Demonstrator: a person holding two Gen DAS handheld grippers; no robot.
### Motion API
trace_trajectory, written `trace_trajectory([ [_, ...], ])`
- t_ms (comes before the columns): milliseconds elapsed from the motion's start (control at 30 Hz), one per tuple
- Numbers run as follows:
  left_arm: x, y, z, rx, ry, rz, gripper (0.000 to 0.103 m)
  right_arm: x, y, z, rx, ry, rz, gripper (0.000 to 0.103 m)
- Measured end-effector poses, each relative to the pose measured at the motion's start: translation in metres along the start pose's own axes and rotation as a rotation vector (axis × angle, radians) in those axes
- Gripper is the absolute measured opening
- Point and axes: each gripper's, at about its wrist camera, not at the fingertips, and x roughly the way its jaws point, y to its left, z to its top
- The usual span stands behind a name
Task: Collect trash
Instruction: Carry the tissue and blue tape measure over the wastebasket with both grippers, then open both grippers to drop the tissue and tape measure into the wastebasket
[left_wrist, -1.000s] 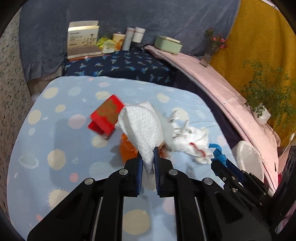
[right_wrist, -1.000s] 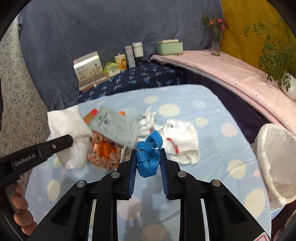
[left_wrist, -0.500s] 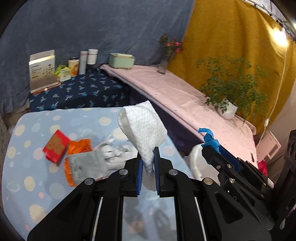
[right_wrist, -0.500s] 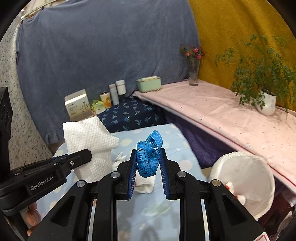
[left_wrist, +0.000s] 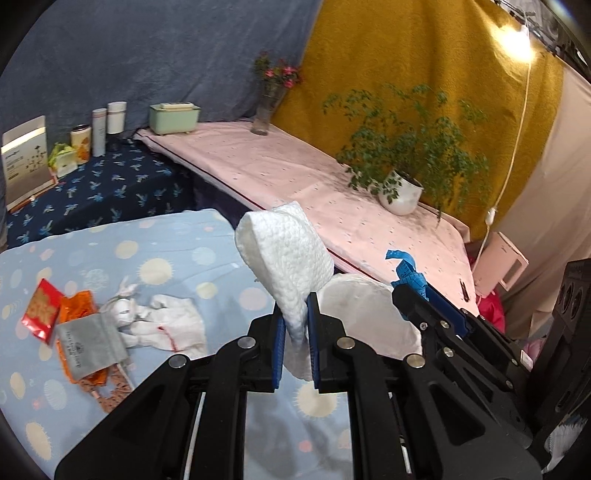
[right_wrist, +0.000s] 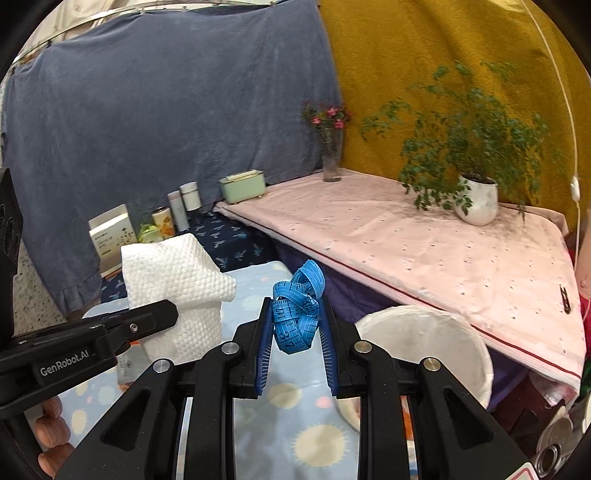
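On the tabletop (left_wrist: 155, 236) at far left lie a red packet (left_wrist: 40, 308), an orange wrapper (left_wrist: 75, 302), a grey pouch (left_wrist: 88, 343) and a white cloth (left_wrist: 166, 325), all uncollected. The left gripper (left_wrist: 295, 334) has its jaws pinched on the lower edge of a paper towel (left_wrist: 284, 258), most of which stands free above them; a quick swing could tug it loose. To the right, the right gripper (right_wrist: 295, 332) clamps a bunched tape (right_wrist: 297, 304) with loops poking out, which might snag a jaw on release. The bin (right_wrist: 424, 339) sits lower right, off the tabletop edge; dropping early would likely miss its rim.
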Motion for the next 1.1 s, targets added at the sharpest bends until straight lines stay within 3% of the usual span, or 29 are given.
trace_trajectory([
  [500,0.061,-0.086,0.007,0.148,0.074,-0.138,0.012,0.014,-0.09,-0.003,0.084,0.038,-0.16,0.023],
  [533,0.064,-0.089,0.008,0.155,0.08,-0.138,0.014,0.016,-0.094,-0.003,0.087,0.041,-0.169,0.023],
  [667,0.074,-0.097,0.01,0.161,0.083,-0.128,0.042,0.022,-0.107,-0.004,0.101,0.044,-0.196,0.026],
  [767,0.076,-0.099,0.01,0.158,0.078,-0.118,0.05,0.026,-0.114,-0.003,0.109,0.048,-0.208,0.035],
  [1100,0.076,-0.079,0.01,0.128,0.07,-0.057,0.053,0.024,-0.101,-0.001,0.094,0.033,-0.188,0.044],
])
